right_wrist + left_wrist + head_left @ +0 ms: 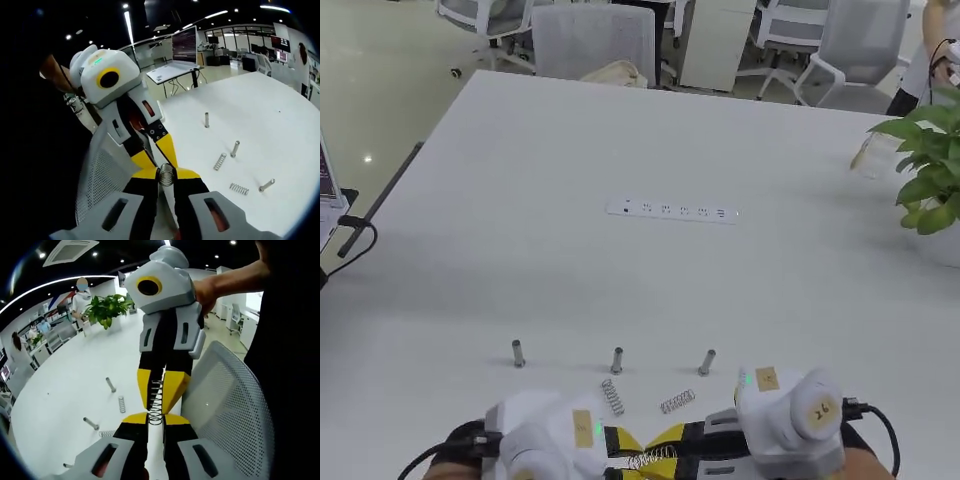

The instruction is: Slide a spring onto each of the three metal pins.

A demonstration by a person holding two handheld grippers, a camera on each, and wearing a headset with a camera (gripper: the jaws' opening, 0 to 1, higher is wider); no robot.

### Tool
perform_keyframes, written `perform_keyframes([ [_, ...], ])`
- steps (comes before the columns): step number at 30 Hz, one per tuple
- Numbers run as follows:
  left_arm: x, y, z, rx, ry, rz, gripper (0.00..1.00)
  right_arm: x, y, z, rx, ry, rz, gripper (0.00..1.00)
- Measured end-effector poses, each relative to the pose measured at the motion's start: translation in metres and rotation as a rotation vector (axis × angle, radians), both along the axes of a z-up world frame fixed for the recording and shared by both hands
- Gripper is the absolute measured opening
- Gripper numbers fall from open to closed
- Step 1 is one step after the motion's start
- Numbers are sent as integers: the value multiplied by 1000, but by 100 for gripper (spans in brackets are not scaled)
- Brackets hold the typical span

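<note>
Three upright metal pins (518, 353) (617, 360) (707, 362) stand in a row near the table's front edge, all bare. Two loose springs (612, 396) (677, 401) lie just in front of them. Below these, a third spring (650, 459) hangs off the table between both grippers. My left gripper (156, 419) is shut on one end of that spring (156, 402), and my right gripper (166, 174) is shut on the other end, where the coil (166, 175) shows end-on. The two sets of yellow jaws point at each other, nearly tip to tip.
A white power strip (672, 211) lies mid-table. A leafy plant (928, 165) stands at the right edge beside a clear cup (873, 155). A mesh chair back (230, 405) sits close under the grippers. Office chairs line the far side.
</note>
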State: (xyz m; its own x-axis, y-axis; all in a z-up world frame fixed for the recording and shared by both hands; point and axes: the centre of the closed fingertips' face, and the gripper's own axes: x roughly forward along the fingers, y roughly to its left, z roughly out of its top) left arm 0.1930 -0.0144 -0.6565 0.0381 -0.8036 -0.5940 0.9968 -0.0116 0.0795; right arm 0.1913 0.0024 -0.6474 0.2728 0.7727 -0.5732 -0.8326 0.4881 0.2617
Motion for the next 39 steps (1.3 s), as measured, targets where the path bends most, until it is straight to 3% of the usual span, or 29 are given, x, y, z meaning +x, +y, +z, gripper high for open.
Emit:
perform_keyframes([
  [7,4,-2,-3,-16,32,54,5,4,-3,-2,-20,-12,4,9],
  [11,10,4,-6,-6,30,99,12,9,-8,0,-18,-24,-17,9],
  [16,17,13,-7,-23,56,158,14,16,-15,1,-22,-31,-38,9],
  [25,41,45,-6,-50,75,312,15,31,-21,2,-43,-39,-54,9],
  [39,72,101,-4,-101,99,529,21,48,-14,0,-86,-51,-32,9],
])
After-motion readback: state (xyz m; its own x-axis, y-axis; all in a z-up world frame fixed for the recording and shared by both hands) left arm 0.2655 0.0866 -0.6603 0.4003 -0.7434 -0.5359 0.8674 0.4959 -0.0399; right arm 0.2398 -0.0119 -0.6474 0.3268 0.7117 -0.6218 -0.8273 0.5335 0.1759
